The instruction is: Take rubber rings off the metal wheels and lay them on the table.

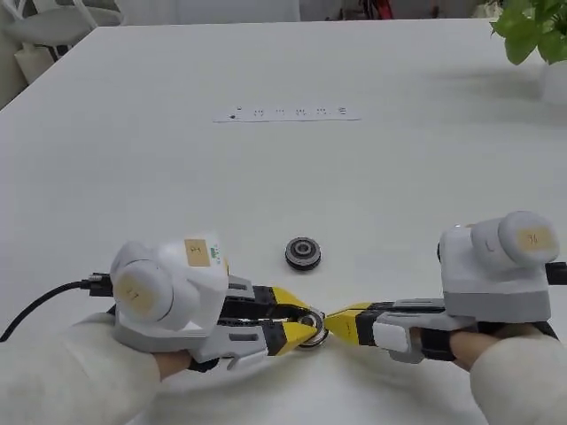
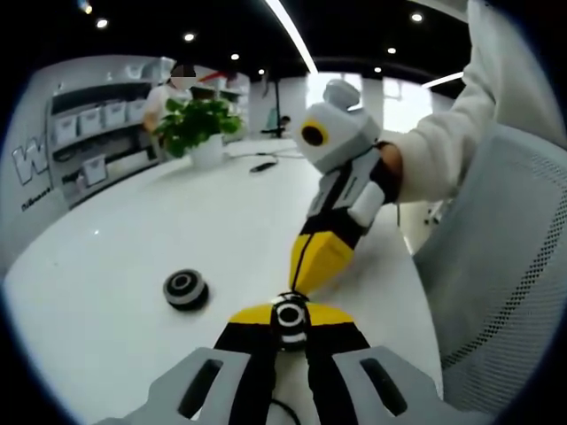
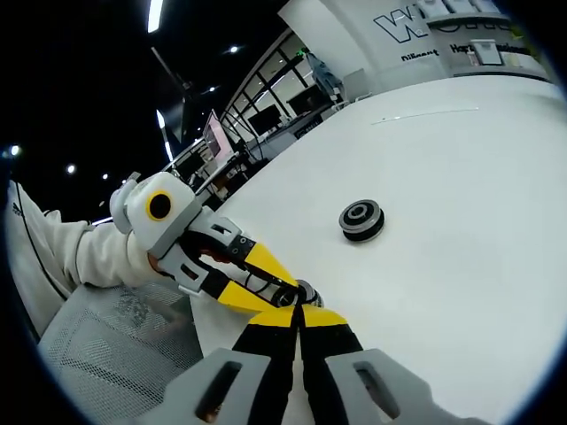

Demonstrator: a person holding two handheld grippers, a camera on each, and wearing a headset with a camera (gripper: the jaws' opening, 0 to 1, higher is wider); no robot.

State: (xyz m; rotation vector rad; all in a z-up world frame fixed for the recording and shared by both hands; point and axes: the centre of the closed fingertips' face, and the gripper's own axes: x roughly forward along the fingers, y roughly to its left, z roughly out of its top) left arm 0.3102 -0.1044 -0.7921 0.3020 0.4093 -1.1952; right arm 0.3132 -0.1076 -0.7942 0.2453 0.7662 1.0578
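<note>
With the left tool [image 2: 290, 312], clamped shut on a small metal wheel [image 2: 290, 319], yellow jaws pressing on 2 opposite sides of it. Held low at the bench [image 1: 283, 186], close to its near edge and about midway along; cannot tell whether touching the surface or just clear of it. Met tip to tip by the right tool [image 1: 330, 324], coming in from the opposite side. Drawn together into 1 narrow point there, both jaws against the wheel's rim; cannot tell whether anything is pinched between them.

Farther in from the near edge, just beyond the 2 tools: a second metal wheel [image 1: 303, 252], lying flat on the bench, with a dark rubber ring [image 1: 289, 256] around it, apart from both tools.

Toward the far edge, a white power strip [image 1: 286, 113]. At the far right corner, a green plant [image 1: 534, 31]. Trailing from the left tool toward the left edge, a black cable [image 1: 44, 304].
</note>
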